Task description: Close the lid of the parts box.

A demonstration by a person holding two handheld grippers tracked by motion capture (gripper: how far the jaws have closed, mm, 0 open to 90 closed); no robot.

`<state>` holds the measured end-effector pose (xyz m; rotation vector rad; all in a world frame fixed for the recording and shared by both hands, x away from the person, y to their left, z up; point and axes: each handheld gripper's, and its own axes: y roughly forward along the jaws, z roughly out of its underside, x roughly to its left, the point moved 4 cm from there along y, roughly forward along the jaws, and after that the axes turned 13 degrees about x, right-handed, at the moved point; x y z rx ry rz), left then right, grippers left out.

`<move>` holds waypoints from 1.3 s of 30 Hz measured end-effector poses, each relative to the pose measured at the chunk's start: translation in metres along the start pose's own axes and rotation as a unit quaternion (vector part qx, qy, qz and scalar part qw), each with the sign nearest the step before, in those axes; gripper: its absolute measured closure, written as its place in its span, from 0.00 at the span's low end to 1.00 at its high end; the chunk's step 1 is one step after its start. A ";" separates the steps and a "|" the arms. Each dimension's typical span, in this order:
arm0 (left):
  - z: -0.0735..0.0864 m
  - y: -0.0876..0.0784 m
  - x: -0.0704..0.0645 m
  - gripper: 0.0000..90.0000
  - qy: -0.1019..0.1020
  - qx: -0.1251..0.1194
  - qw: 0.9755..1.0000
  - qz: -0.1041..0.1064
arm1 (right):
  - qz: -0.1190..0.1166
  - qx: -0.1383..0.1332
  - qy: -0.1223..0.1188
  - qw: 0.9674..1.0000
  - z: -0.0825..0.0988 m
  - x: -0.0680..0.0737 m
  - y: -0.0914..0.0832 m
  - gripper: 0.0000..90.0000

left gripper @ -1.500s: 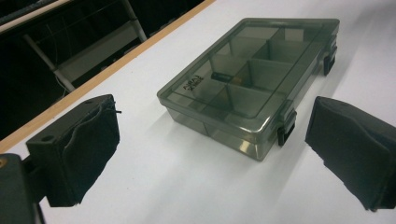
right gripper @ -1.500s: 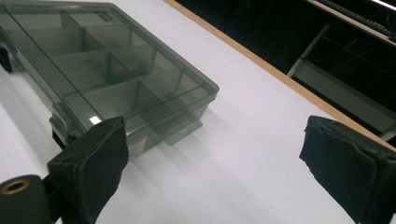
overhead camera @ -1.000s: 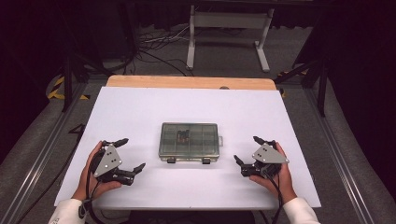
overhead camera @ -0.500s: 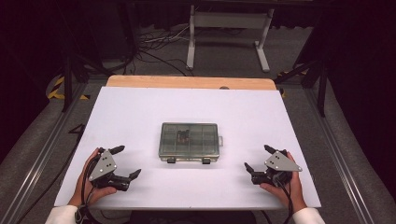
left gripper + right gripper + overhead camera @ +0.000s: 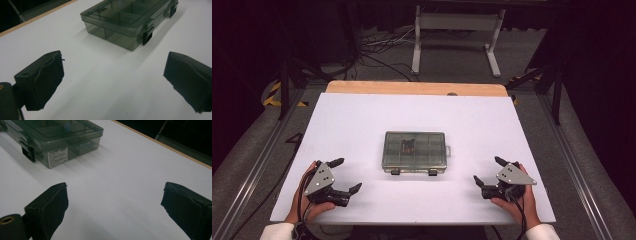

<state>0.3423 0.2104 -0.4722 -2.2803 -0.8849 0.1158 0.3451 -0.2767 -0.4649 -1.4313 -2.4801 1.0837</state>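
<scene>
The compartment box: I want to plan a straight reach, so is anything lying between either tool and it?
Nothing visible does. Bare white table lies between the left tool and the compartment box, and between the right tool and the box. Both tools are open and apart from it.

We hold a black two-jaw tool in each hand. On top of the left gripper (image 5: 344, 176) and the right gripper (image 5: 487, 171) sits a grey three-cornered plate, each dotted with small dark screw holes. A thin black cable trails back from each tool along our wrists. Our sleeves are white at the cuffs. In the left gripper view the jaws are blocky and black, faced with matte dark pads whose edges look slightly rough. In the right gripper view a brass-coloured screw hole shows at the base of one jaw.
</scene>
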 end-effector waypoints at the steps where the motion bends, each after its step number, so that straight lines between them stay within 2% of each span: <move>1: 0.000 0.000 0.000 0.03 0.002 0.000 1.000 -0.001 | 0.000 0.000 0.001 1.000 0.000 0.000 0.000 0.08; 3: 0.000 -0.001 0.000 0.03 -0.003 -0.005 1.000 0.003 | -0.002 -0.003 0.003 1.000 -0.001 0.001 0.000 0.08; 9: 0.001 -0.001 0.000 0.03 -0.001 -0.007 1.000 0.004 | 0.000 -0.005 0.004 1.000 -0.003 0.001 -0.001 0.08; 26: 0.000 0.003 0.002 0.03 -0.002 0.002 1.000 0.008 | -0.003 0.000 -0.004 1.000 -0.002 0.004 0.003 0.08; 39: 0.002 0.003 0.003 0.03 -0.005 0.006 1.000 0.009 | -0.003 -0.004 0.002 1.000 -0.003 0.002 0.001 0.08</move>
